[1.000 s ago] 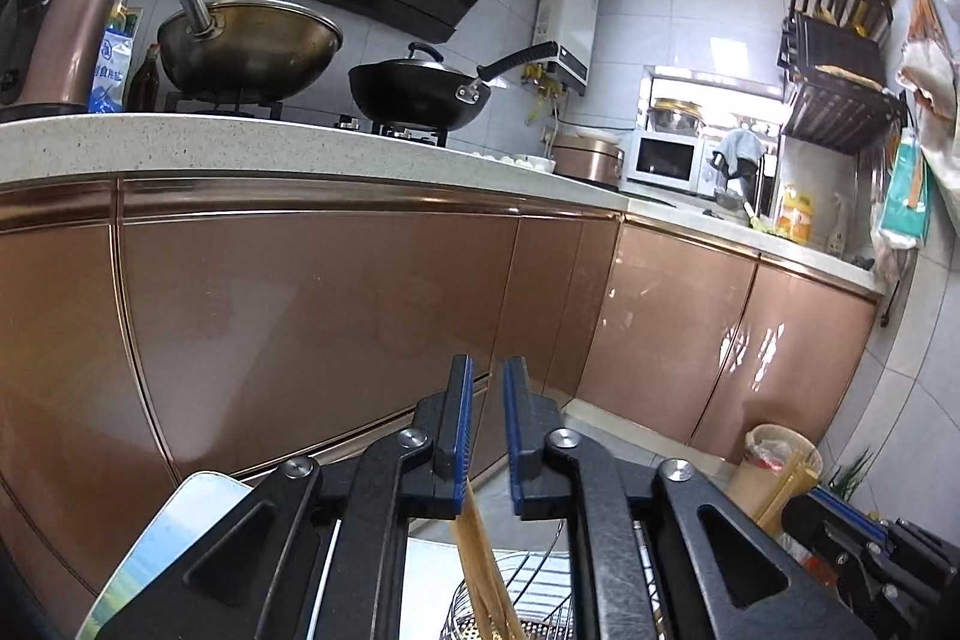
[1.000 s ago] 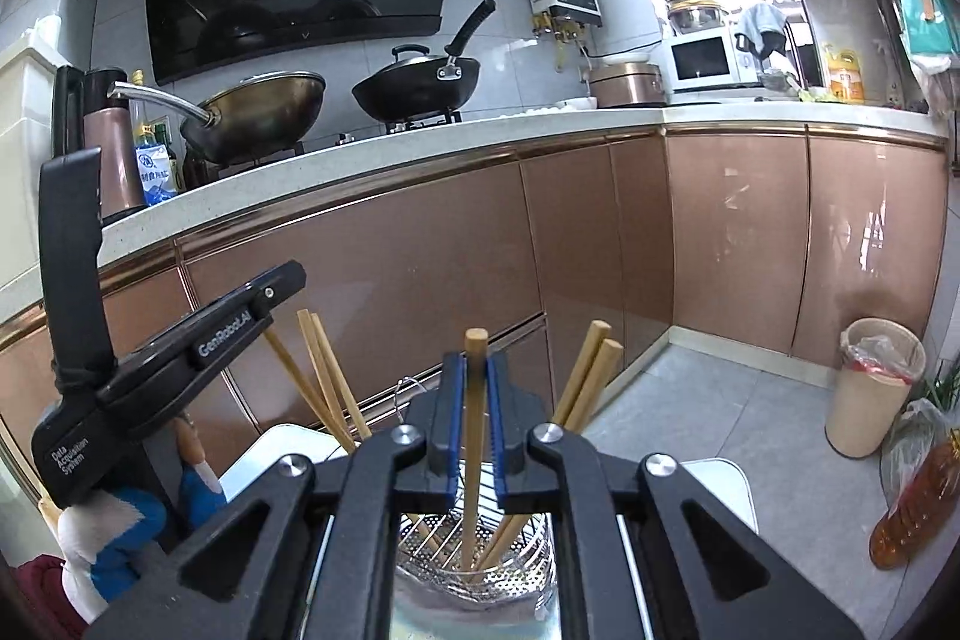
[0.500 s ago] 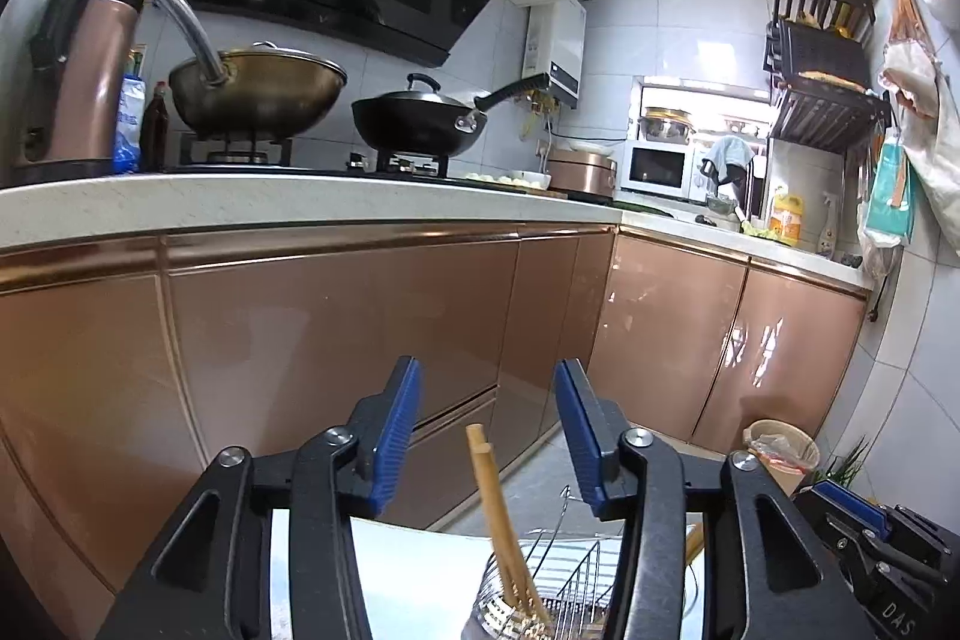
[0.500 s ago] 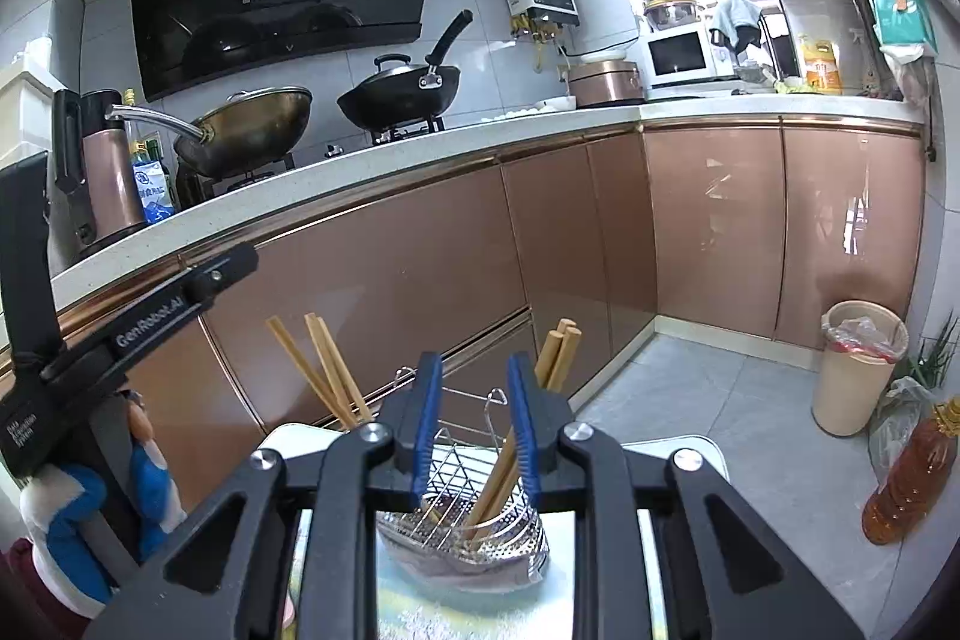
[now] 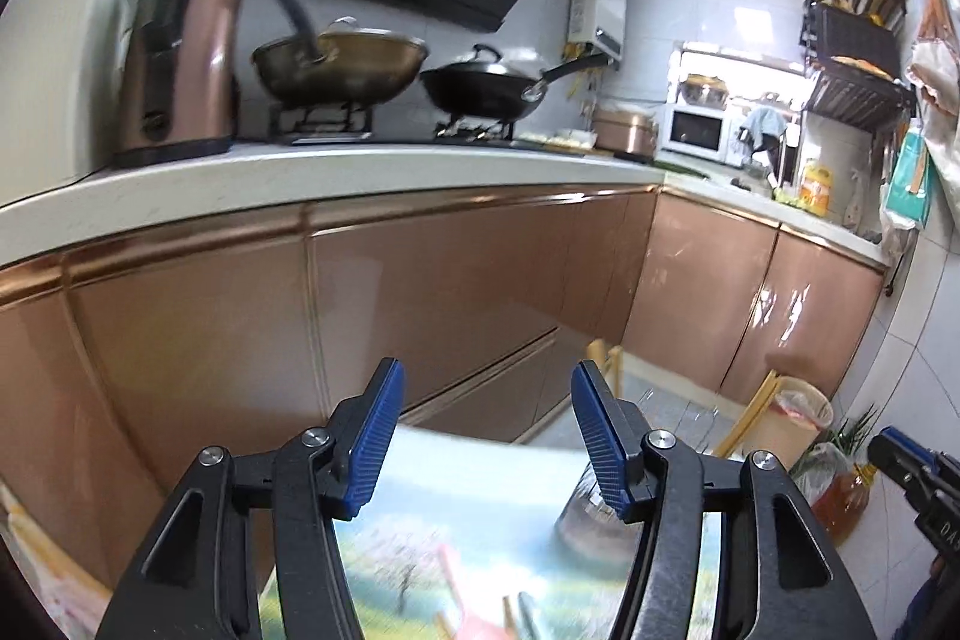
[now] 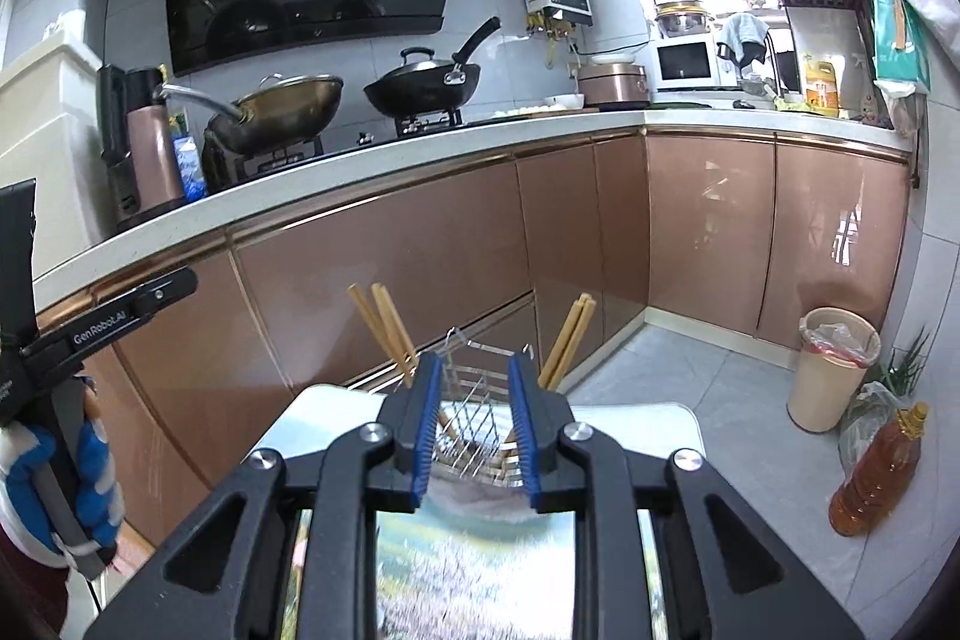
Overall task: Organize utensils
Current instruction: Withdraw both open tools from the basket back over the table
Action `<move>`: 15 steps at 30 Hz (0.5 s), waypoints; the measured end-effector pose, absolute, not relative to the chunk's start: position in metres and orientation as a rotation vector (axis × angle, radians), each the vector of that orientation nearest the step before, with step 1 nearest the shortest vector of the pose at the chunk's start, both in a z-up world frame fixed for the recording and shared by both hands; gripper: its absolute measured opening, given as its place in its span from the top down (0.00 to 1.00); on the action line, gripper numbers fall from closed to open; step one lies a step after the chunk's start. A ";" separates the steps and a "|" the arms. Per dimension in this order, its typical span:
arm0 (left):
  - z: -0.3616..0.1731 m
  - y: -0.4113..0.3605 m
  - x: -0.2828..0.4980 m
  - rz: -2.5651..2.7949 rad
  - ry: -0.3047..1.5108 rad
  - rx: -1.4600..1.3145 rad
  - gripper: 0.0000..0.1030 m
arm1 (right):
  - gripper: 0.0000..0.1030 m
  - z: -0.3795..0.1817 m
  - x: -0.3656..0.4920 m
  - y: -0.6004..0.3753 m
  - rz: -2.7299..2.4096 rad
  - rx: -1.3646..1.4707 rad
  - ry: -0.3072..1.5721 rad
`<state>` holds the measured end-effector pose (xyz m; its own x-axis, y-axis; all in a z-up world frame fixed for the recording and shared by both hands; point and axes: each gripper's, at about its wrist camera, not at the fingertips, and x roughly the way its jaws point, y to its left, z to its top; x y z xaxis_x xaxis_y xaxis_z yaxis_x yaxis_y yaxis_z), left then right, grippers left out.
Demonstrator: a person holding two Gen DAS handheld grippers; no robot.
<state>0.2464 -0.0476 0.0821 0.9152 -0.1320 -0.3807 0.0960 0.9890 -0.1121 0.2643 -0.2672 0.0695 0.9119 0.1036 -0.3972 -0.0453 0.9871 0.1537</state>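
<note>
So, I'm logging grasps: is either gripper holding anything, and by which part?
Nothing is held. The left gripper and right gripper have just opened, empty; the wooden chopsticks stand in the wire metal basket.

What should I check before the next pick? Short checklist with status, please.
1. Left gripper empty: ok, jaws have just been opening, nothing between them.
2. Right gripper empty: ok, jaws apart and clear of the chopsticks.
3. Chopsticks in wire basket: ok, left pair and right pair stand inside it, leaning outward.
4. Basket upright on the small table: ok.
5. More utensils left to sort: cannot tell, none visible.
</note>
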 end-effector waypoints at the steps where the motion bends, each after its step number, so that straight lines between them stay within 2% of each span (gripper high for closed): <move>1: 0.083 -0.041 0.241 -0.109 0.405 -0.090 0.44 | 0.79 0.071 0.259 -0.264 0.079 0.135 0.422; 15: 0.073 0.024 0.186 -0.075 0.543 -0.082 0.44 | 0.79 0.085 0.209 -0.217 0.136 0.048 0.467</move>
